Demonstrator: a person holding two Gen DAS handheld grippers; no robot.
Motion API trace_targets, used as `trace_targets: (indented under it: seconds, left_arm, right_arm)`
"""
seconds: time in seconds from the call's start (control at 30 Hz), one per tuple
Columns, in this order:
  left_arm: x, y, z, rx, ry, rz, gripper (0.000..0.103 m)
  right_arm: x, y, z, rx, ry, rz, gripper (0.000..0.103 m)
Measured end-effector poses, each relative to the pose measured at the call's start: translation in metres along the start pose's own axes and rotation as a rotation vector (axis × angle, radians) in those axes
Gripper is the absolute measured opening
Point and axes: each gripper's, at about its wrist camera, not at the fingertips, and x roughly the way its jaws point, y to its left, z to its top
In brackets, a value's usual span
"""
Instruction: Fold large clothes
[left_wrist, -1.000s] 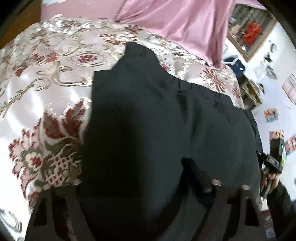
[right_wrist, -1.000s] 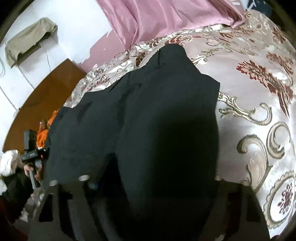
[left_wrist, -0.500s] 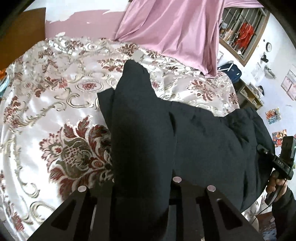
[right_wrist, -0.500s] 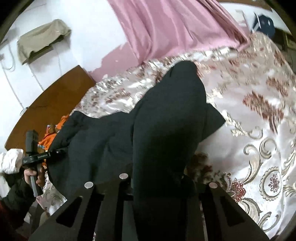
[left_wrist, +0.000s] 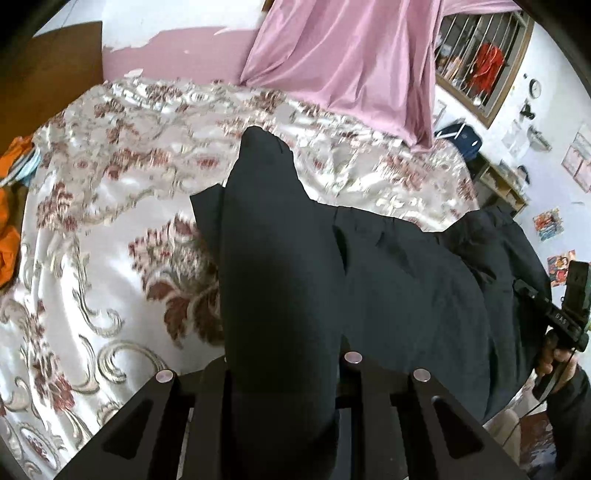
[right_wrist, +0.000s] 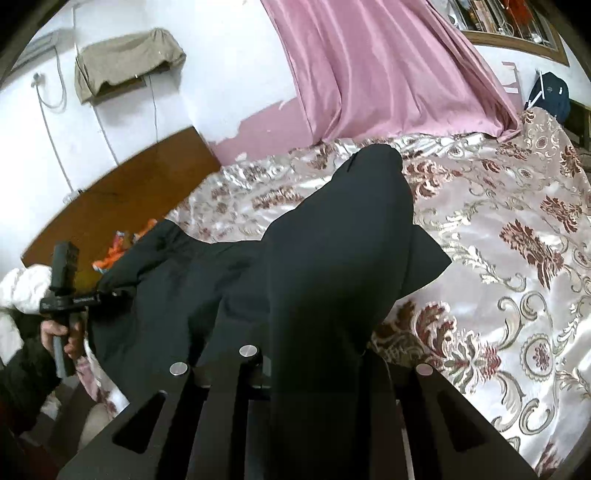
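Your left tongs (left_wrist: 284, 373) are clamped on the near edge of the black garment (left_wrist: 388, 280); a thick fold of the cloth rises between the two fingers and hides the pads, so the bite itself is out of sight. In the left wrist view the garment lies across the floral bedspread (left_wrist: 110, 229), one dark lobe reaching toward the pink curtain (left_wrist: 351, 62) and the rest spreading right toward your other hand.

That hand (left_wrist: 554, 365) shows at the right edge of this view, gripping the handle of the right tongs. From the right wrist camera, the right tongs (right_wrist: 314, 358) are likewise closed on the garment's near edge, black cloth bunched between the fingers. Your left hand (right_wrist: 62, 332) appears at the far left there, beside the wooden headboard (right_wrist: 122, 206).

Holding two points along the same edge looks like the start of a fold. With both corners pinched, you can carry that edge over the body of the garment as one straight line. The bulk on the bed anchors the far side so the fabric drapes instead of dragging.

The satin bedspread looks slippery, so the garment may slide as you pull. Keep both tongs level with each other so the fold line stays square.
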Motion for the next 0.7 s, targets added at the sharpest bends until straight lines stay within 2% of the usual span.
trace_targets:
  seconds: [0.1,0.17,0.27,0.37,0.43,0.47,0.5,0.57,0.7]
  left_arm:
    - [0.008,0.010,-0.010,-0.043,0.002,0.005,0.021]
    - [0.012,0.016,-0.010,-0.086,0.018,0.008,0.024]
    - [0.021,0.019,-0.010,-0.125,0.063,0.048,0.033]
    - [0.026,0.020,-0.011,-0.153,0.090,0.100,0.046]
    - [0.028,0.020,-0.012,-0.165,0.106,0.129,0.058]
    - [0.027,0.020,-0.013,-0.169,0.110,0.142,0.072]
    - [0.024,0.020,-0.016,-0.173,0.103,0.151,0.078]
    - [0.016,0.017,-0.021,-0.177,0.072,0.164,0.080]
    - [-0.007,0.012,-0.027,-0.178,-0.024,0.215,0.095]
  right_arm:
    - [0.015,-0.009,-0.014,0.029,0.046,-0.048,0.015]
    - [0.018,-0.018,-0.018,0.056,0.053,-0.076,0.019]
    - [0.022,-0.026,-0.021,0.097,0.062,-0.105,0.024]
    - [0.028,-0.023,-0.021,0.078,0.090,-0.183,0.034]
    - [0.032,-0.019,-0.022,0.062,0.119,-0.250,0.052]
    - [0.032,-0.017,-0.023,0.052,0.118,-0.289,0.058]
    - [0.029,-0.014,-0.024,0.047,0.110,-0.302,0.067]
    - [0.023,-0.009,-0.023,0.038,0.087,-0.328,0.073]
    - [0.008,0.002,-0.019,0.000,0.023,-0.393,0.090]
